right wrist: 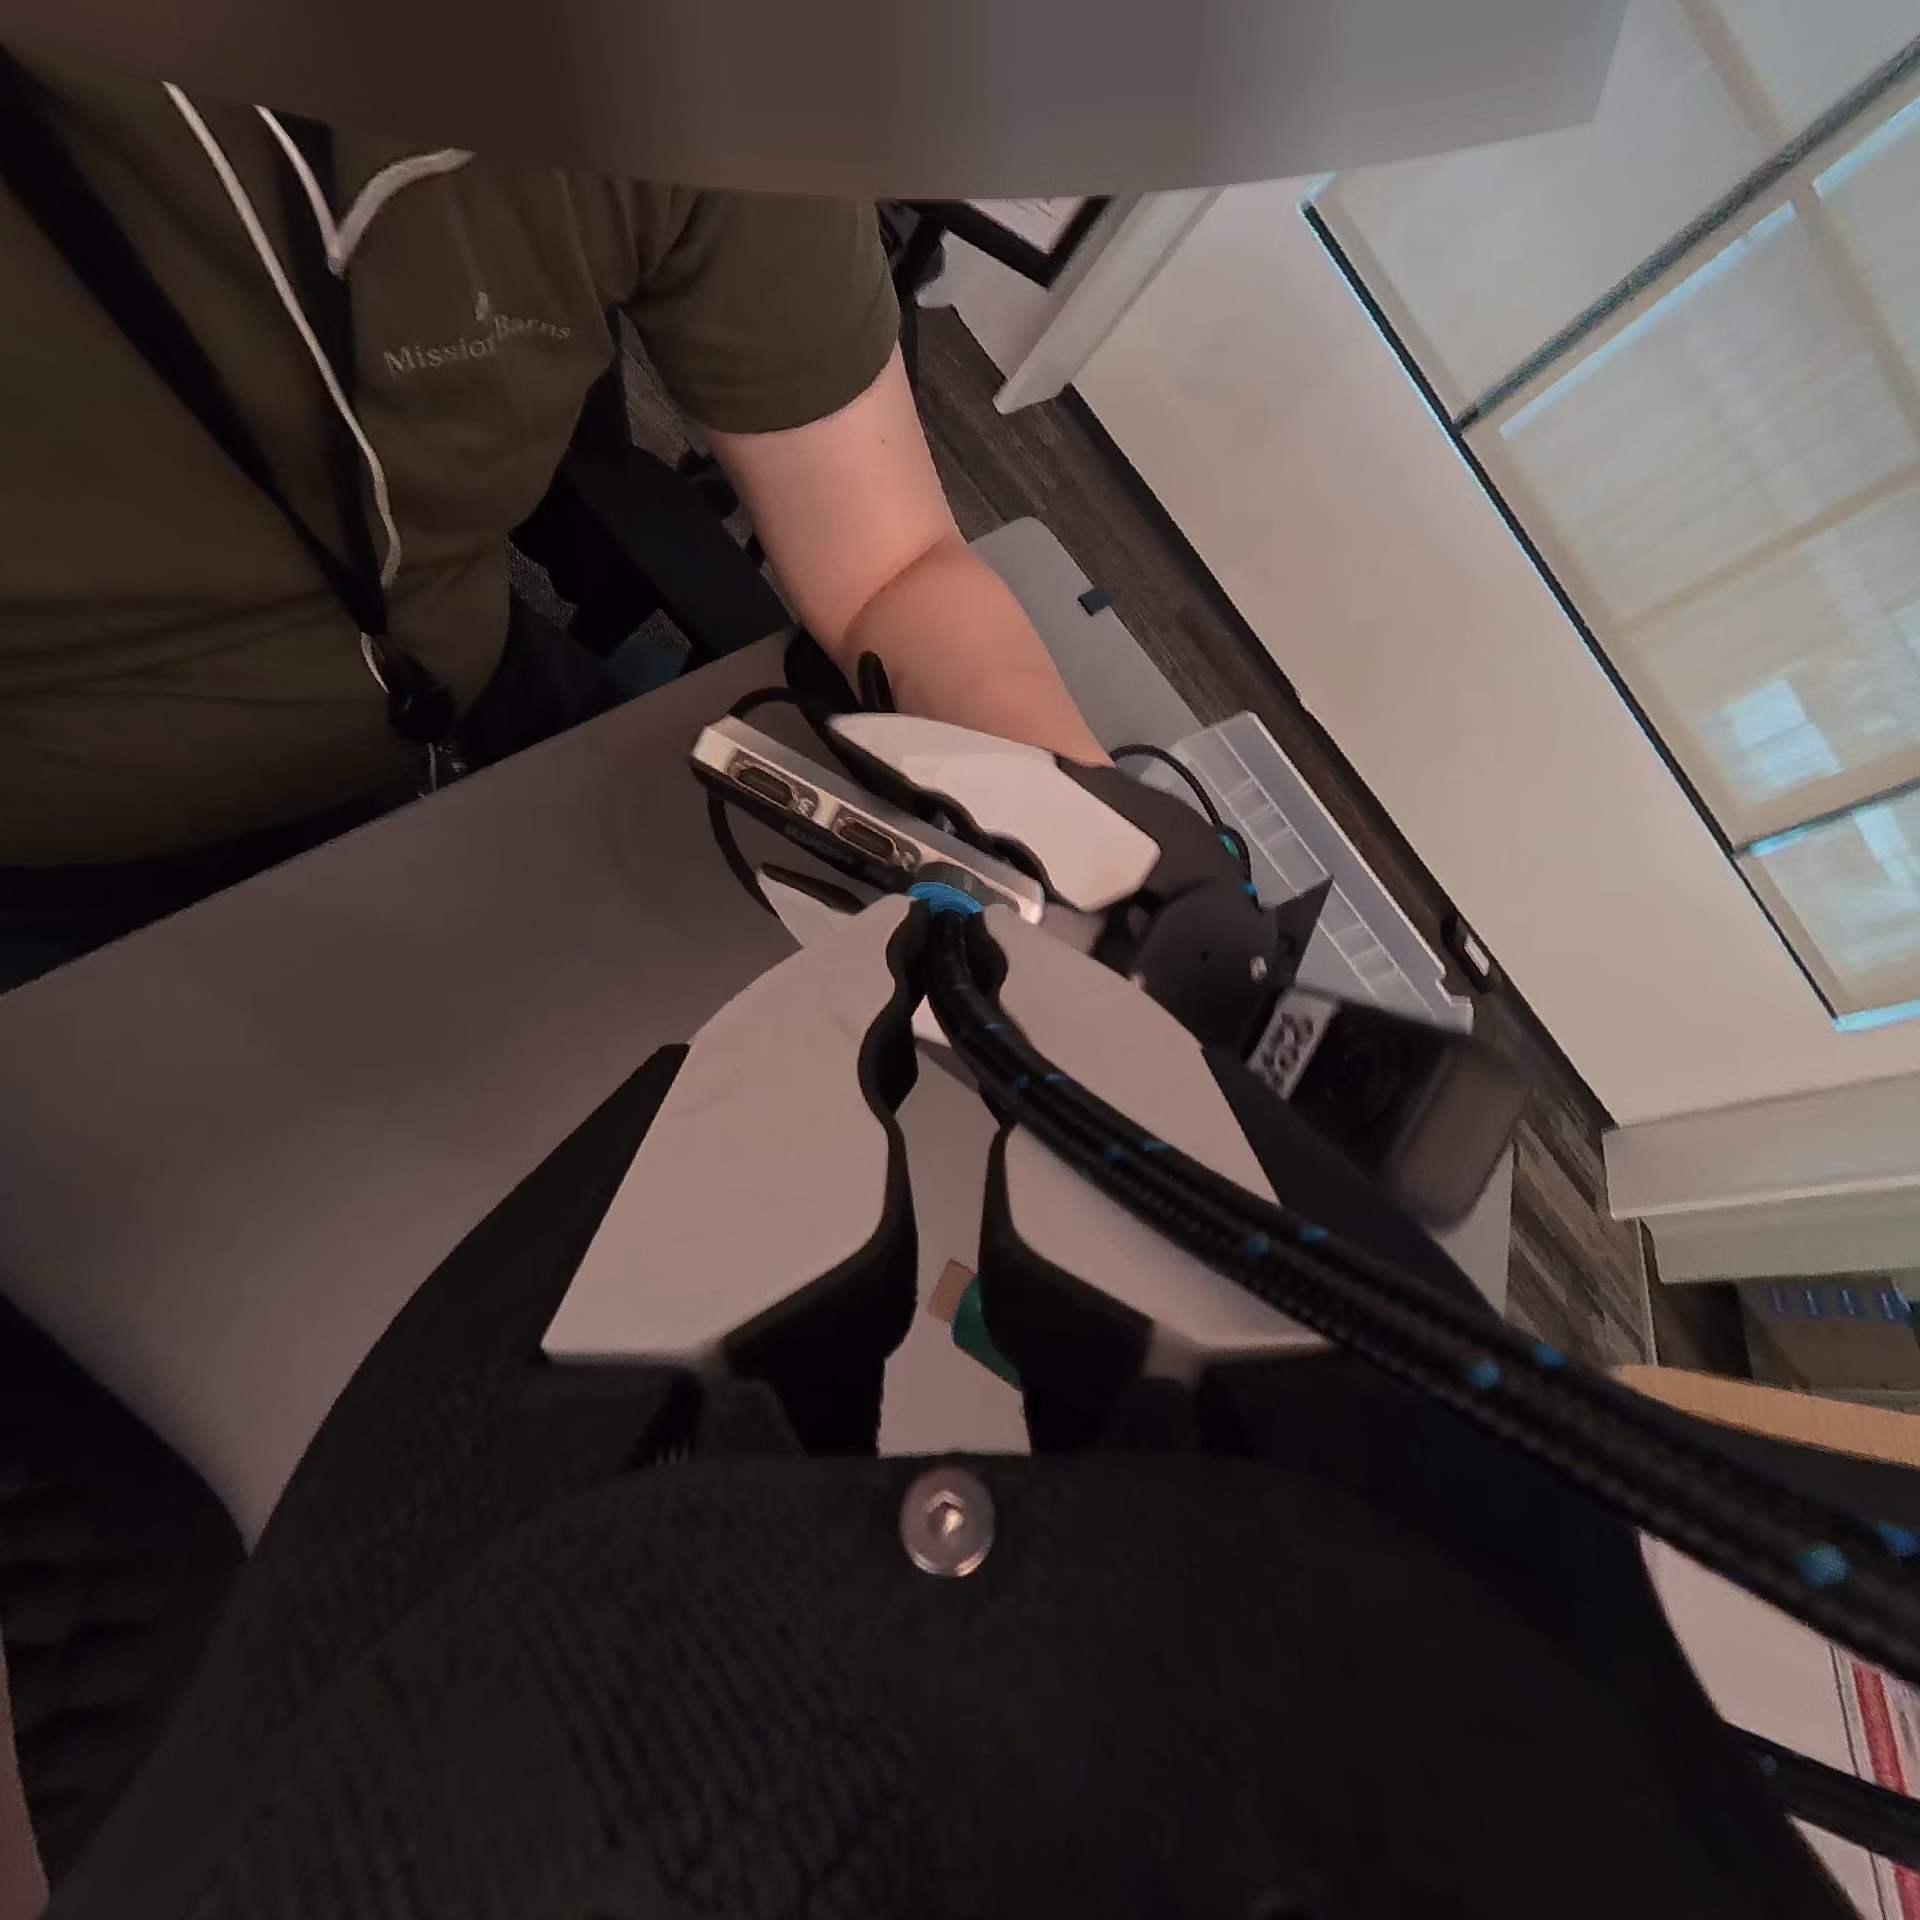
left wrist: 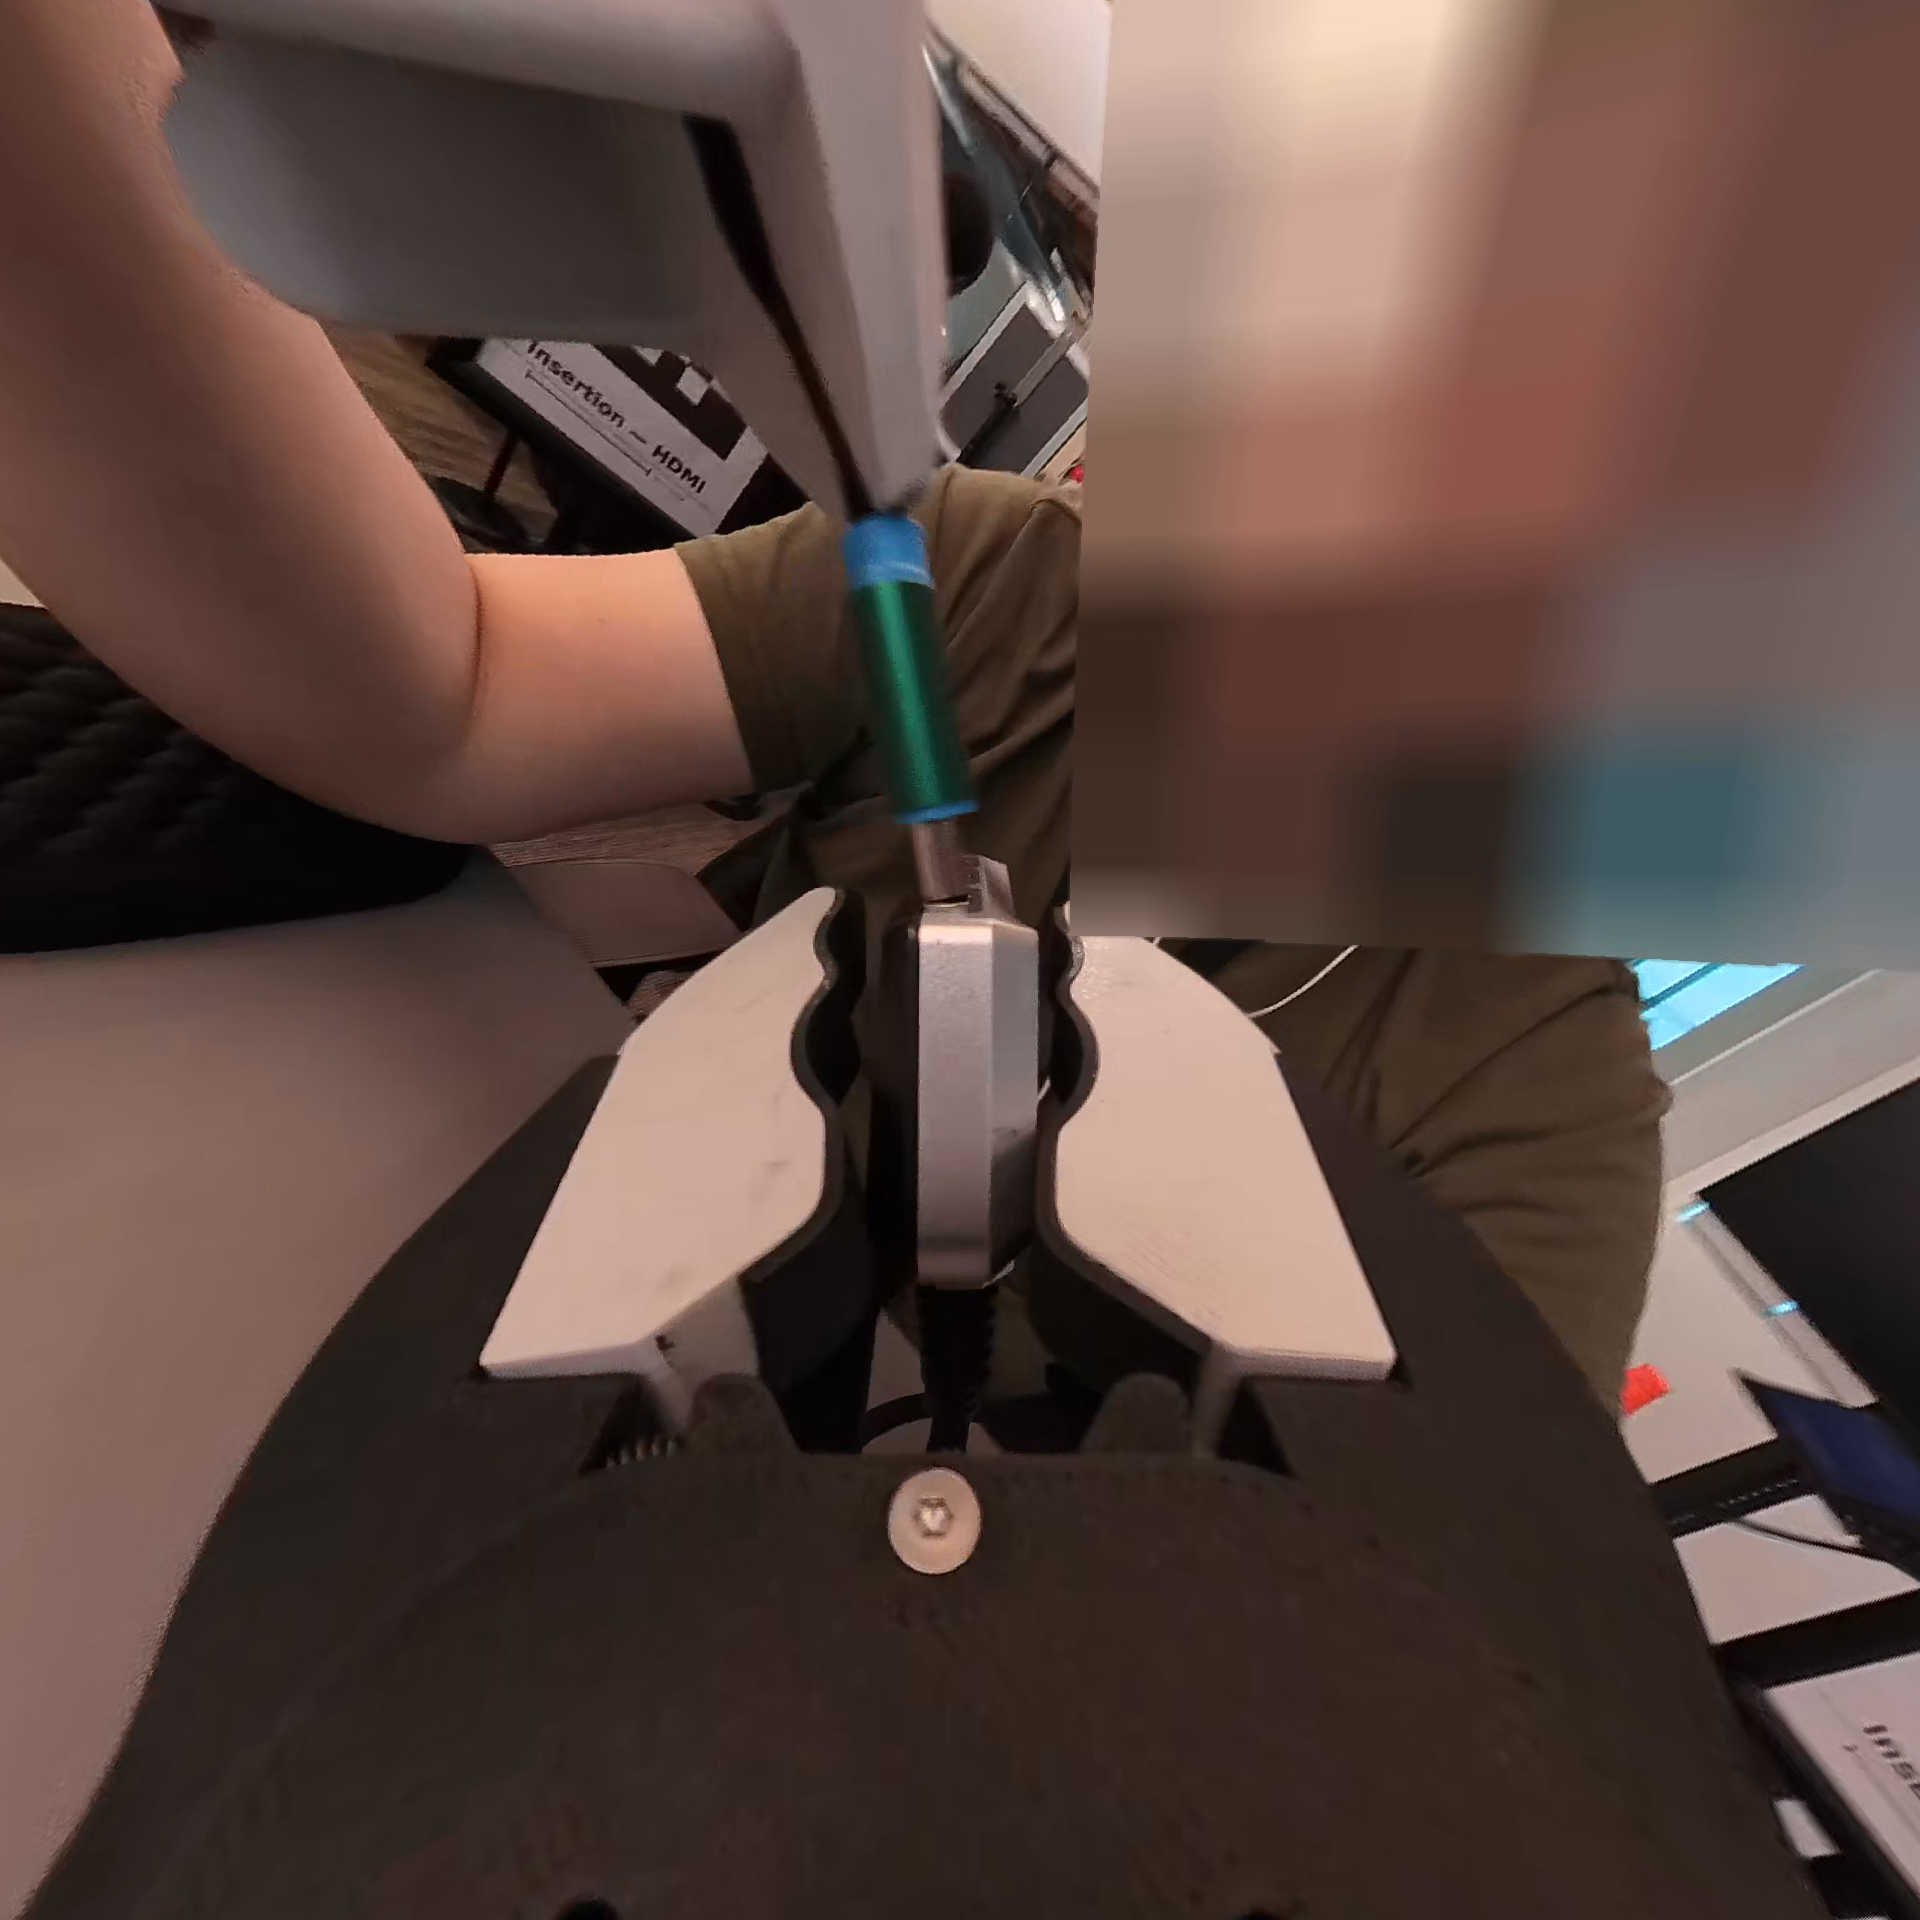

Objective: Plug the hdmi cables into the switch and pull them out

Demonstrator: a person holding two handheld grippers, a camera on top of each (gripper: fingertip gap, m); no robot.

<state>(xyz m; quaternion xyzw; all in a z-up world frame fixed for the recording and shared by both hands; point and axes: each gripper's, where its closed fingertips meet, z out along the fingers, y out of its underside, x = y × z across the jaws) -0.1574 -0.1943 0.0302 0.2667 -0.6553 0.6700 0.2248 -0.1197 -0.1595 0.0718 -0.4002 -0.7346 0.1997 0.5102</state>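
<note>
gripping the switch (left wrist: 971, 1101) edgewise, left tool (left wrist: 945, 1039) faces green plug (left wrist: 906, 681).

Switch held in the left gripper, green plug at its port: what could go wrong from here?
1. The green plug leans off the line of the silver switch, so pushing or pulling could side-load the port.
2. The left gripper holds the switch by its thin edges; it may twist or slip.
3. The right gripper pinches the braided cable behind the plug, straining it.
</note>
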